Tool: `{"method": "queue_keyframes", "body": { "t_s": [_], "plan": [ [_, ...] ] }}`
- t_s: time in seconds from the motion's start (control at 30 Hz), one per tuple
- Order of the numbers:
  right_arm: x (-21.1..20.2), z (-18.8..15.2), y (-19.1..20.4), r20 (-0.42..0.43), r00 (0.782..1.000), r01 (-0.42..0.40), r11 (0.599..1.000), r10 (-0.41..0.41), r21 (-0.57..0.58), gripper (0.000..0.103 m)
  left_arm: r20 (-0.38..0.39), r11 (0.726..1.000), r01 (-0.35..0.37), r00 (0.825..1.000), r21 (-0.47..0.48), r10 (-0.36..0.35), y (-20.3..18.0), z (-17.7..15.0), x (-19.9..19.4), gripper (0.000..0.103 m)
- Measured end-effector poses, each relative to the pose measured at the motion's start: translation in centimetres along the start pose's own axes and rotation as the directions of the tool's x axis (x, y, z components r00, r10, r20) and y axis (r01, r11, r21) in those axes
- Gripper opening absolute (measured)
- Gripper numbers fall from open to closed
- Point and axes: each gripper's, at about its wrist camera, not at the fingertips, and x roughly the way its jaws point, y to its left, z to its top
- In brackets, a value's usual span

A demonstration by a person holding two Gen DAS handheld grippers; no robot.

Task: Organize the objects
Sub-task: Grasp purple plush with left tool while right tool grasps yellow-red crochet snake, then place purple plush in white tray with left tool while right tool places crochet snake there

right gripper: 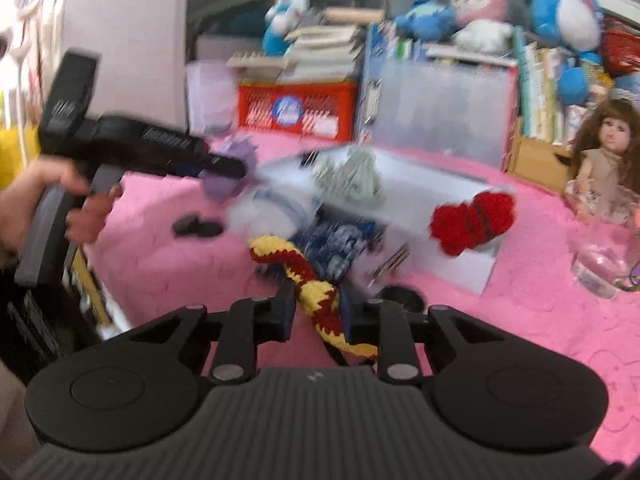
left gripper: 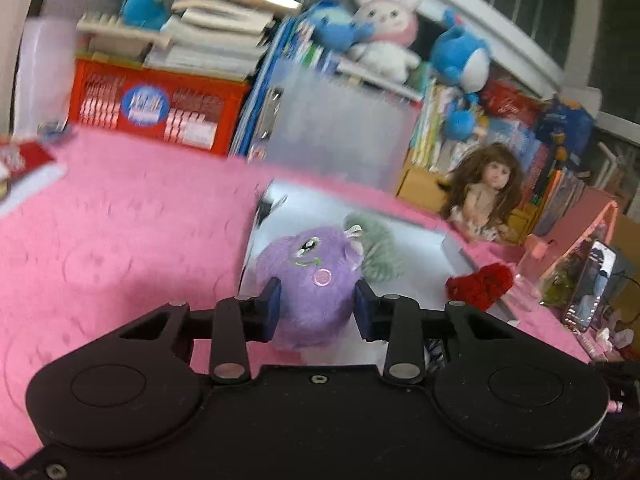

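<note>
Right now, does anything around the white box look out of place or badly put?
Yes. The red knitted piece sits on the edge of the white box, not down inside it. Small dark round pieces lie loose on the pink cover outside the box. Nothing looks spilled or broken.

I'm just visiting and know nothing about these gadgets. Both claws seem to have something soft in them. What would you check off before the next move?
1. Left gripper has the purple plush between its pads: ok, the pads press its sides.
2. Right gripper holds the yellow and red knitted piece: ok, it runs between the closed fingers.
3. Purple plush lifted off the pink cloth: ok in the right wrist view.
4. Room left in the white box beside the green plush: cannot tell, blurred.
5. Red knitted flower safely seated on the box edge: cannot tell.
</note>
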Motion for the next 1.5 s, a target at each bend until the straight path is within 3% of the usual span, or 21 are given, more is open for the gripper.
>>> {"method": "queue_keyframes", "body": {
  "t_s": [0.3, 0.73, 1.03, 1.5],
  "plan": [
    [-1.3, 3.4, -2.2, 0.119, 0.989, 0.079, 0.995, -0.085, 0.057, 0.027, 0.017, 0.998, 0.02, 1.0, 0.051, -0.021, -1.8, 3.2, 0.3, 0.035],
    [4.6, 7.1, -7.7, -0.055, 0.971, 0.237, 0.968, -0.233, 0.085, 0.027, -0.079, 0.988, 0.064, 0.995, 0.138, -0.054, -4.7, 5.3, 6.2, 0.036],
    [8.6, 7.7, -9.8, -0.135, 0.972, 0.211, 0.967, -0.193, 0.14, 0.027, -0.171, 0.982, 0.067, 0.985, 0.179, -0.036, -6.0, 4.4, 11.1, 0.036],
    [12.8, 9.0, -12.3, -0.156, 0.976, 0.184, 0.956, -0.15, 0.227, 0.026, -0.181, 0.975, 0.007, 0.983, 0.223, 0.034, -7.2, 4.0, 15.3, 0.036]
  ]
}}
